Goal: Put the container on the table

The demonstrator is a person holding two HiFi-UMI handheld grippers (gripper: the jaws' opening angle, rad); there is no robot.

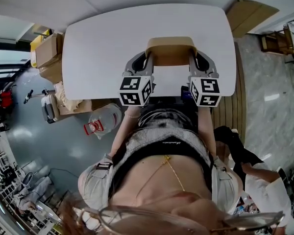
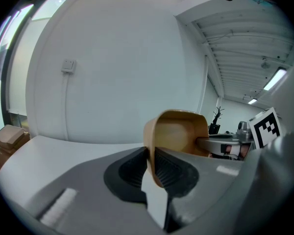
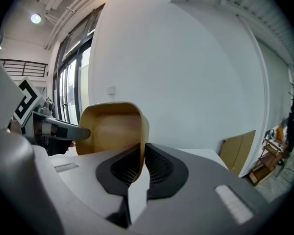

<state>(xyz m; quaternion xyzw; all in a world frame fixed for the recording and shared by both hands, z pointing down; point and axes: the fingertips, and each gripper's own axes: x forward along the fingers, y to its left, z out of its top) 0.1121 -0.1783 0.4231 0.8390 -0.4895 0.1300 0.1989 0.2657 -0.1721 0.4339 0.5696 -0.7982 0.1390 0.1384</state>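
A tan, rounded-square container (image 1: 170, 50) hangs over the near edge of the white table (image 1: 108, 43), held by both sides. My left gripper (image 1: 149, 58) is shut on its left wall and my right gripper (image 1: 191, 58) on its right wall. In the left gripper view the rim of the container (image 2: 179, 131) is pinched between the ribbed pads of my left gripper (image 2: 151, 161), with the right gripper's finger (image 2: 220, 143) across from it. The right gripper view shows the container (image 3: 112, 129) tilted open toward the camera, its wall clamped in my right gripper (image 3: 141, 161).
Cardboard boxes (image 1: 49, 53) and a clear water jug (image 1: 105, 119) stand on the floor left of the table. A brown board (image 1: 250, 13) leans at the far right corner. Another person (image 1: 262, 185) is at the lower right.
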